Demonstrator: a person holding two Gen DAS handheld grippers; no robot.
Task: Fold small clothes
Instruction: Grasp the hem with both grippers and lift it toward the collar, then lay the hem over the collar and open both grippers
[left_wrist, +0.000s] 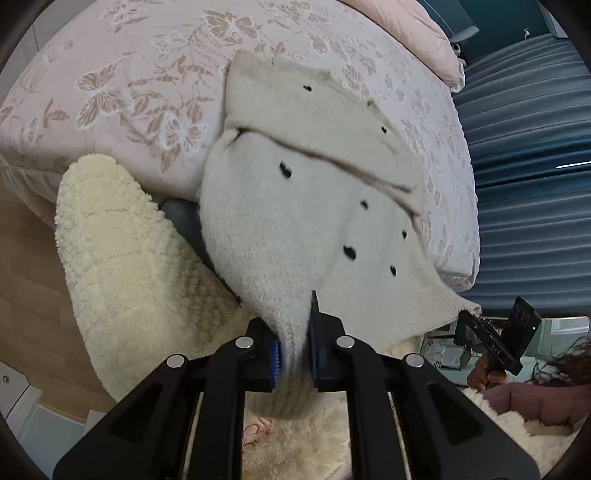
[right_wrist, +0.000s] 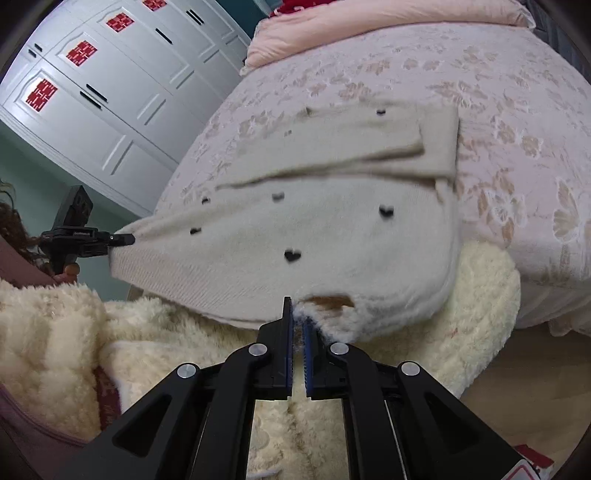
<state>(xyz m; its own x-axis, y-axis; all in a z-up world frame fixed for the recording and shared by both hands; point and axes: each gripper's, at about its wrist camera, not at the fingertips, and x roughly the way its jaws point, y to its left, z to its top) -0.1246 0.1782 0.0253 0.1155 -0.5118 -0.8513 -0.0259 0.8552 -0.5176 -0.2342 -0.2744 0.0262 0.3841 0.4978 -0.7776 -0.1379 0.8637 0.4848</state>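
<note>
Up close, the left gripper (left_wrist: 295, 354) has its jaws squeezed tight on a bunch of the white sweater (left_wrist: 295, 221). The right gripper (right_wrist: 298, 354) has its jaws almost closed too, pinching the fuzzy bottom edge of the same sweater (right_wrist: 314, 236). Each gripper shows up small in the other camera, holding its own corner of the hem.

Under the grippers sits a fluffy cream blanket (left_wrist: 122, 266), hanging off the side of the bed (left_wrist: 110, 92).

The sweater is stretched between the two grippers and lifted at the near end. It has little black hearts (right_wrist: 293, 255) on it. Its far end lies flat on the bed, with one sleeve (right_wrist: 332, 155) folded across it.

Farther back lies a pink pillow (right_wrist: 369, 26). Behind the bed stands a white wardrobe (right_wrist: 110, 92) with red squares on its doors.
</note>
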